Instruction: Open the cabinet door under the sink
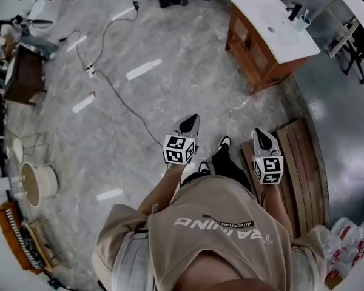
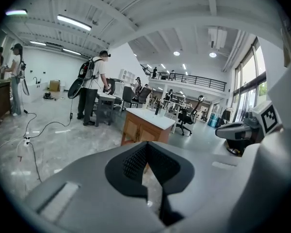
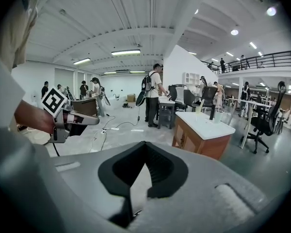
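Since the person stands on open floor well apart from the target, the step in hand is, by my reading, the approach, and the door is not yet touched. Farthest left on the marbled floor (image 1: 188, 83), a black cable (image 1: 118, 96) runs from a power strip (image 1: 91, 71) toward the person's feet, with strips of white tape (image 1: 143, 70) near it. Next comes the left gripper (image 1: 190, 125), held out in front of the body. Its own view shows the fingers (image 2: 131, 161) clenched tip to tip with nothing between them, only floor showing through the gap behind the tips. To its right, the right gripper (image 1: 261, 137) is the same, fingers pressed together and empty, with a slatted wooden board (image 1: 303, 162) on the floor beneath and to its right. Far up at the right stands the sink cabinet (image 1: 258, 53), a wooden unit under a white top (image 1: 258, 11) with a faucet (image 1: 293, 11). Its door (image 1: 243, 39) faces the open floor and looks closed (the handles are too small to make out from here). To do this well, I would walk round to face that door front and step clear of the cable. I would spread one gripper's fingers before arriving, take the handle or the door's free edge squarely, and pull along the hinge's arc, not straight back.
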`<state>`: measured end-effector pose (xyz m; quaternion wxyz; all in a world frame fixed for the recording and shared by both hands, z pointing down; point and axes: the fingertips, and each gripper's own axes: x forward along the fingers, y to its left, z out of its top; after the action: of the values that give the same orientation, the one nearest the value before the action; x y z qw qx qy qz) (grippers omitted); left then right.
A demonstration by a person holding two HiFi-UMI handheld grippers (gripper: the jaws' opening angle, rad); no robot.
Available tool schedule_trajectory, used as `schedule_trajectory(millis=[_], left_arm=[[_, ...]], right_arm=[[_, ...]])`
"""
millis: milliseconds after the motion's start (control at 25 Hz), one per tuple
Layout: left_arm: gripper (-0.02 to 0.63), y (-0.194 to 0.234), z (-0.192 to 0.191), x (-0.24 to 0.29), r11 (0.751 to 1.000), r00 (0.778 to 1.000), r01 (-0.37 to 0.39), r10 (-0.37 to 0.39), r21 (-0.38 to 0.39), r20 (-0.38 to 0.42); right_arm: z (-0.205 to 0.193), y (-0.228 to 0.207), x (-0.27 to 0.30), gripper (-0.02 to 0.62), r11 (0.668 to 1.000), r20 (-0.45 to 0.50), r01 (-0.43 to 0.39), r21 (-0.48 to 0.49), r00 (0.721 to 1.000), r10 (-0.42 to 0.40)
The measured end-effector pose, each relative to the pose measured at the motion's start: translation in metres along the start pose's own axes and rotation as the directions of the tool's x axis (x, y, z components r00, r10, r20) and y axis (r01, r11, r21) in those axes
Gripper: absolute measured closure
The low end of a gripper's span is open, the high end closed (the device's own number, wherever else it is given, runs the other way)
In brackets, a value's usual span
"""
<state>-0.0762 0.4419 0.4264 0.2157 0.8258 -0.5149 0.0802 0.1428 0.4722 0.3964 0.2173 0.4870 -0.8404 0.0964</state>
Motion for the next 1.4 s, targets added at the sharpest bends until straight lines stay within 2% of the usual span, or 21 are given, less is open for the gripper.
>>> schedule_trajectory(millis=[120,320,480,720,1080,1200,1400], left_arm=[[0.592,0.008,0.009,0.019,1.0,1.0,-0.013,0.013,0.007,-0.029],[0.592,0.014,0.04,0.066,0.999,0.998,-0.004,0.007,0.048,-0.057],[0.592,0.018,0.065,0.103,1.0,0.999,-0.025,0.025,-0.009,-0.032],[0.592,0.026,0.088,0.135,0.998,0.997,-0.065,0.066,0.008,-0.034],[0.592,0.061,0.092,0.138,0.985,0.984,-0.17,0.168,-0.023,-0.054],[0.592,0.07,0.095,0.144,0.987,0.986,-0.159,0.158,-0.011,-0.06],[0.592,0.097,0.099,0.156,0.992,0.99,-0.129,0.129,0.001,-0.052]], right_arm=[[0.001,-0.016,0.024,0.592,1.0,-0.001,-0.013,0.019,1.0,0.013],[0.027,-0.058,0.07,0.592,1.0,0.039,-0.024,0.018,0.999,0.023],[0.032,-0.087,0.101,0.592,0.998,0.044,-0.057,0.033,0.998,0.055],[0.039,-0.118,0.137,0.592,0.994,0.028,-0.113,0.003,0.993,0.113],[0.036,-0.109,0.168,0.592,0.976,-0.022,-0.209,0.052,0.977,0.211],[0.054,-0.107,0.179,0.592,0.977,0.027,-0.21,0.036,0.977,0.21],[0.086,-0.105,0.213,0.592,0.987,0.06,-0.162,-0.001,0.985,0.162]])
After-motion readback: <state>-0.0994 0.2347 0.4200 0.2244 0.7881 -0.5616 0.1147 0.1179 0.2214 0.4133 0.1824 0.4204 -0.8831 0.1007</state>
